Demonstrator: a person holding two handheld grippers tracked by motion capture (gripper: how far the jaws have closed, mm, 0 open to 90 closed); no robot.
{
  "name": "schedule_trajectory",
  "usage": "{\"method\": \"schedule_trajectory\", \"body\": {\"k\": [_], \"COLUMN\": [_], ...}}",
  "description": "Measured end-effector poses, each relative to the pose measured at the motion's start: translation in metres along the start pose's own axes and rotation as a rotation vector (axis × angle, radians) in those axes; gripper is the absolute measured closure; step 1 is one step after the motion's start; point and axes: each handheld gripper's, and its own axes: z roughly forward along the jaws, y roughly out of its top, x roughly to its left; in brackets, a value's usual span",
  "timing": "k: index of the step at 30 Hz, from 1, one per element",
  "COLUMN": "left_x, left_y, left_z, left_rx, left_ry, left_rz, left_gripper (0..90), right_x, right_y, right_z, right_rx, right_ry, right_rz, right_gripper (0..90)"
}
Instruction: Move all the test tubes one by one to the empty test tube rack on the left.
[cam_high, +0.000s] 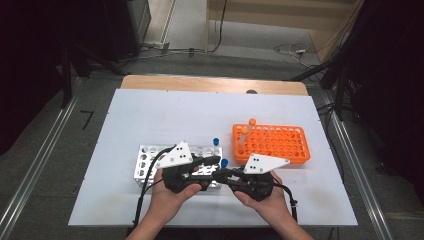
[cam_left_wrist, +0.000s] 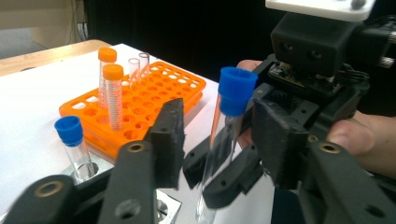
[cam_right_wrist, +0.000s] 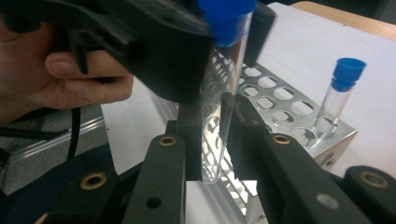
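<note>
Right gripper jaws clamping blue-capped test tube; left gripper jaws wide around it. Handover underway, racking pending.

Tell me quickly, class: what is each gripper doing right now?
Left gripper: open, jaws either side of the blue-capped test tube, not gripping it.
Right gripper: shut on the blue-capped test tube.
</note>
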Motion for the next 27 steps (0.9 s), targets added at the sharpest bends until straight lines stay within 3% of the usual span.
{"method": "schedule_trajectory", "body": {"k": [8,19,22,27], "left_x": [-0.003,-0.003,0.0,0.007], "left_y": [0.0,0.001,0.003,0.007], "left_z": [0.003,0.004,0.004,0.001], "left_rx": [0.009,0.01,0.0,-0.015], "left_ry": [0.001,0.033,0.041,0.063], "left_rz": [0.024,0.054,0.051,0.049], "left_gripper": [73.5,76.2,76.3,76.3], "right_x": [0.002,-0.001,-0.002,-0.007], "right_y": [-0.001,-0.003,-0.005,-0.007], "right_z": [0.004,0.003,0.002,-0.003], "right_rx": [0.014,0.011,0.006,-0.014], "right_ry": [0.009,0.011,0.014,0.001], "right_rz": [-0.007,0.002,-0.011,-0.014], "right_gripper": [74.9,73.4,67.7,49.3]}}
